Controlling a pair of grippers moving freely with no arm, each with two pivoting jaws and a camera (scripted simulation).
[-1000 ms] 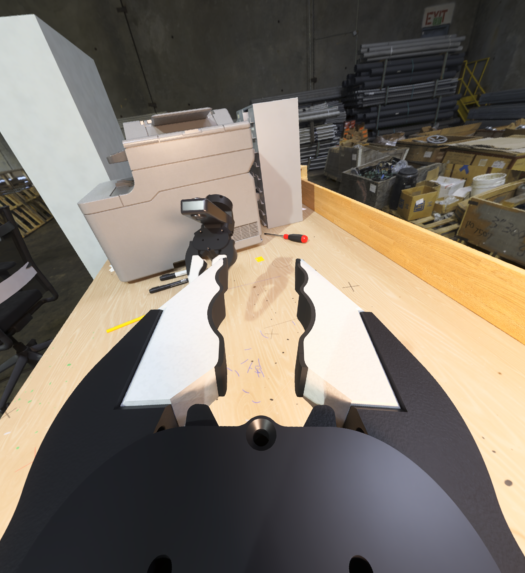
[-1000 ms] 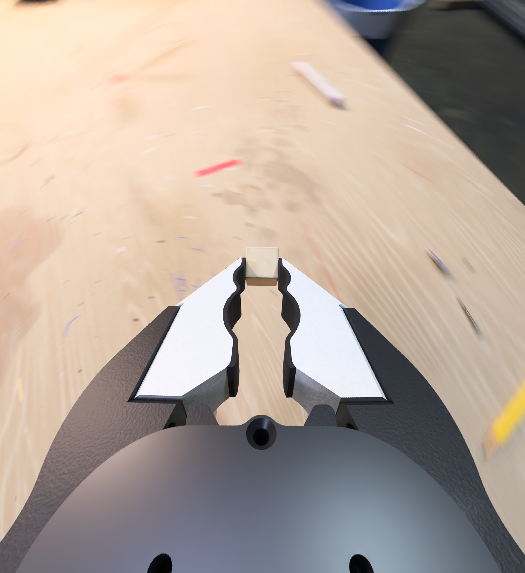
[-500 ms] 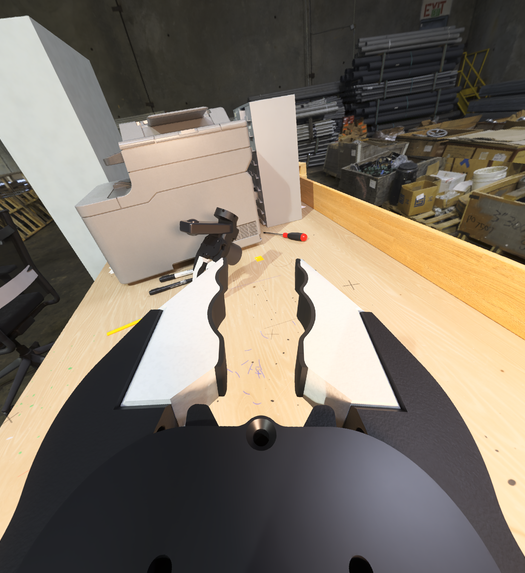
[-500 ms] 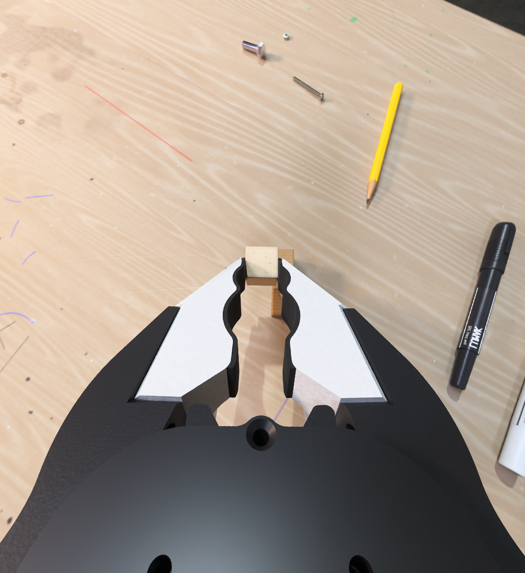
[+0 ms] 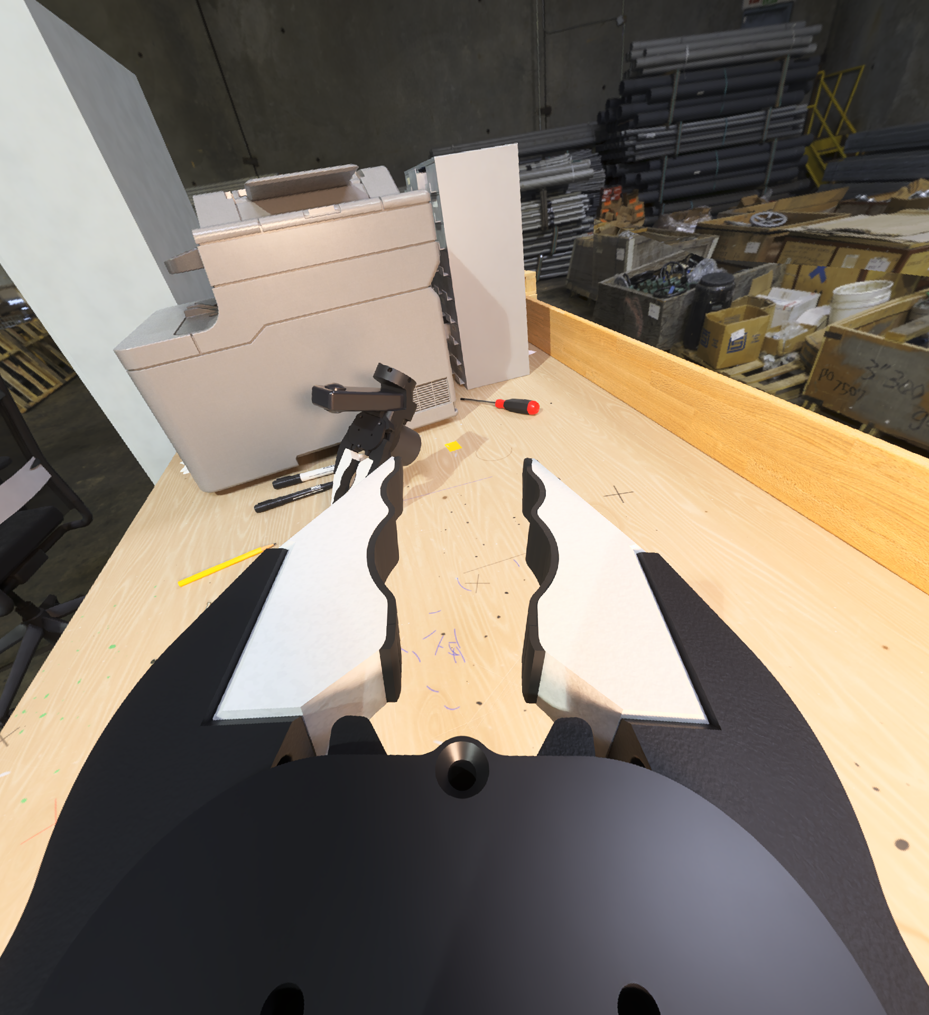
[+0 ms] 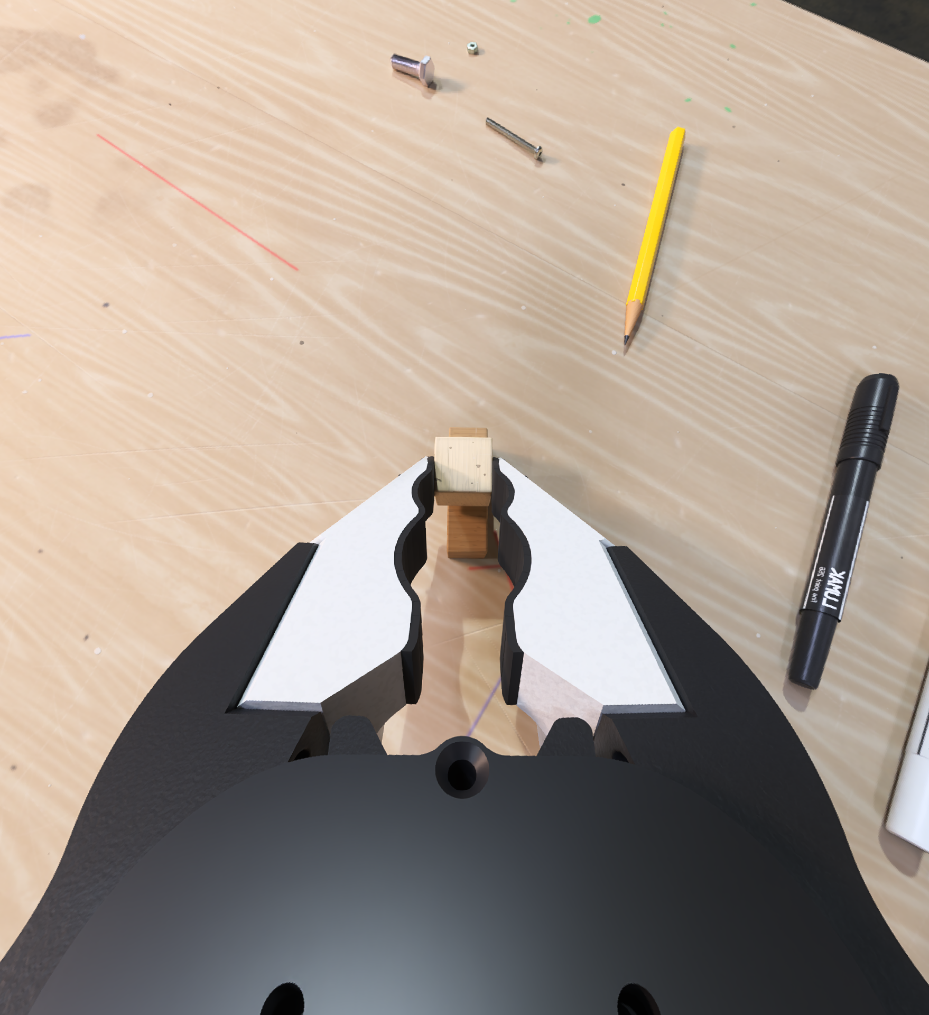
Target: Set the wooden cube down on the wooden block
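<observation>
Even, fairly bright light is falling on the tabletop [image 6: 231,384] in the right wrist view, and everything there is showing sharp. The black marker [image 6: 841,527] and the yellow pencil [image 6: 654,230] are casting short, soft shadows, perhaps from overhead light. In the left wrist view the warehouse background is sitting dimmer, and the wide lens is bending the white pillar [image 5: 39,230] at the edge.

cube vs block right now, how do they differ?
The cube is pale; the block is darker orange-brown. The cube is clamped in the right tongs; the block stands free on the table. The cube sits above the block; whether they touch is unclear. Both are wood.
</observation>
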